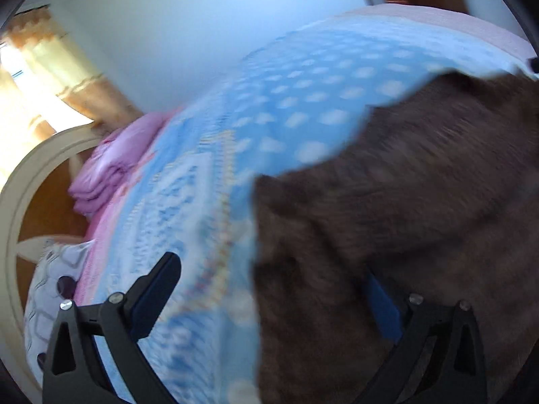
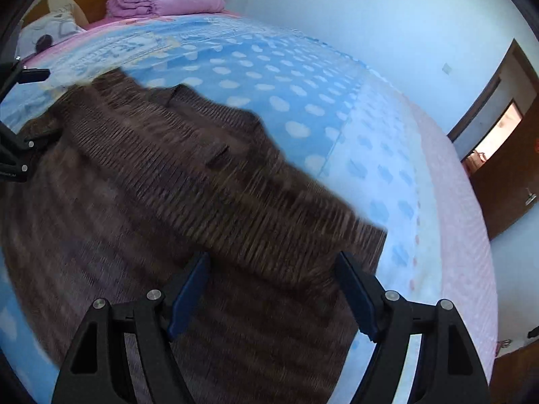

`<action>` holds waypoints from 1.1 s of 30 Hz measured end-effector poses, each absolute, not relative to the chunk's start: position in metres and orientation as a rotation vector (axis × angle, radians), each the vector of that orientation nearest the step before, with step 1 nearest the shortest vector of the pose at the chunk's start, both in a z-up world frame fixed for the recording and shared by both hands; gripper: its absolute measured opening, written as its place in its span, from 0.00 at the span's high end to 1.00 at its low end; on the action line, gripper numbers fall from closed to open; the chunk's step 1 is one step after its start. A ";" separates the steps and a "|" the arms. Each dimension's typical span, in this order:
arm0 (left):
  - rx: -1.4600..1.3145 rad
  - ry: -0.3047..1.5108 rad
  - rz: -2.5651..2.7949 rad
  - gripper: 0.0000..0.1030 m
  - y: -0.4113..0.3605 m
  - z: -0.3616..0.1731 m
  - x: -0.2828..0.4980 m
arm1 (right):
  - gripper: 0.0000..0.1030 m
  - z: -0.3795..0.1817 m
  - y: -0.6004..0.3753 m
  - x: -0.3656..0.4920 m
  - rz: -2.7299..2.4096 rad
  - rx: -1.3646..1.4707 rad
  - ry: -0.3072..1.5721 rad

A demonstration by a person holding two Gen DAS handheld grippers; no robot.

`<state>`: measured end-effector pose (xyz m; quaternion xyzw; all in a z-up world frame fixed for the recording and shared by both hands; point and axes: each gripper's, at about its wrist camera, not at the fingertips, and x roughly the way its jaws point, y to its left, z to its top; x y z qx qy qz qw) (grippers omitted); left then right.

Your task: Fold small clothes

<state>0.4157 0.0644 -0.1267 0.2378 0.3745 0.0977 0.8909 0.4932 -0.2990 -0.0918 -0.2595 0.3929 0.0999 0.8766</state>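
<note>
A dark brown ribbed knit garment (image 2: 161, 181) lies spread on a blue bed cover with white dots (image 2: 276, 77). My right gripper (image 2: 273, 266) is open, its jaws wide apart just above a fold of the garment. In the left wrist view the same garment (image 1: 404, 219) fills the right side, blurred. My left gripper (image 1: 269, 269) is open; its right finger (image 1: 380, 303) is partly hidden behind the knit edge, its left finger (image 1: 158, 286) is over the blue cover (image 1: 296, 101). The left gripper also shows at the left edge of the right wrist view (image 2: 13, 155).
A folded pink quilt (image 2: 161, 0) and a patterned pillow (image 2: 50, 30) lie at the head of the bed by a wooden headboard (image 1: 43, 208). A curtain (image 1: 67, 67) hangs by a bright window. A doorway (image 2: 495, 138) opens in the pale blue wall.
</note>
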 end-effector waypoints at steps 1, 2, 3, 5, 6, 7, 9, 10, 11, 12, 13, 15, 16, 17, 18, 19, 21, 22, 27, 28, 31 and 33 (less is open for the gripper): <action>0.430 0.787 0.259 0.00 0.078 -0.119 0.431 | 0.25 -0.081 -0.297 0.505 0.170 -0.537 0.784; 0.386 0.786 0.280 0.00 0.088 -0.114 0.438 | 0.25 -0.068 -0.297 0.512 0.123 -0.525 0.726; 0.314 0.788 0.307 0.00 0.104 -0.105 0.445 | 0.25 -0.060 -0.298 0.515 0.091 -0.517 0.688; 0.231 0.791 0.357 0.00 0.125 -0.095 0.448 | 0.25 -0.044 -0.307 0.521 0.058 -0.468 0.642; 0.203 0.786 0.361 0.00 0.133 -0.092 0.447 | 0.25 -0.042 -0.311 0.522 0.061 -0.450 0.643; 0.192 0.776 0.359 0.00 0.140 -0.091 0.443 | 0.25 -0.043 -0.315 0.520 0.062 -0.444 0.644; 0.201 0.771 0.411 0.00 0.149 -0.096 0.437 | 0.25 -0.051 -0.326 0.515 0.052 -0.440 0.653; 0.197 0.782 0.427 0.00 0.151 -0.099 0.436 | 0.25 -0.055 -0.333 0.512 0.042 -0.426 0.659; 0.179 0.801 0.417 0.00 0.153 -0.104 0.434 | 0.25 -0.058 -0.341 0.509 0.034 -0.399 0.663; 0.158 0.814 0.394 0.00 0.154 -0.108 0.429 | 0.25 -0.058 -0.350 0.505 0.038 -0.358 0.668; 0.153 0.815 0.385 0.00 0.154 -0.110 0.424 | 0.25 -0.057 -0.356 0.500 0.047 -0.316 0.673; 0.166 0.815 0.362 0.00 0.147 -0.114 0.414 | 0.25 -0.056 -0.369 0.491 0.100 -0.241 0.685; 0.175 0.805 0.349 0.00 0.142 -0.115 0.410 | 0.25 -0.059 -0.371 0.483 0.143 -0.225 0.704; 0.182 0.794 0.335 0.00 0.137 -0.114 0.407 | 0.25 -0.062 -0.367 0.477 0.163 -0.232 0.725; 0.186 0.786 0.327 0.00 0.131 -0.111 0.403 | 0.25 -0.071 -0.362 0.474 0.180 -0.266 0.763; 0.190 0.780 0.318 0.00 0.127 -0.110 0.401 | 0.25 -0.077 -0.359 0.473 0.174 -0.300 0.785; 0.185 0.782 0.297 0.00 0.118 -0.109 0.398 | 0.25 -0.087 -0.360 0.472 0.169 -0.309 0.805; 0.196 0.789 0.285 0.00 0.112 -0.112 0.399 | 0.25 -0.087 -0.363 0.474 0.171 -0.275 0.805; 0.260 0.818 0.320 0.00 0.103 -0.131 0.405 | 0.25 -0.052 -0.383 0.463 0.192 -0.064 0.667; 0.262 0.825 0.332 0.00 0.104 -0.135 0.407 | 0.25 -0.049 -0.381 0.462 0.176 -0.072 0.659; 0.191 0.830 0.321 0.00 0.115 -0.140 0.407 | 0.25 -0.048 -0.366 0.452 0.230 -0.117 0.647; 0.185 0.829 0.327 0.00 0.115 -0.140 0.406 | 0.25 -0.064 -0.343 0.452 0.305 -0.213 0.709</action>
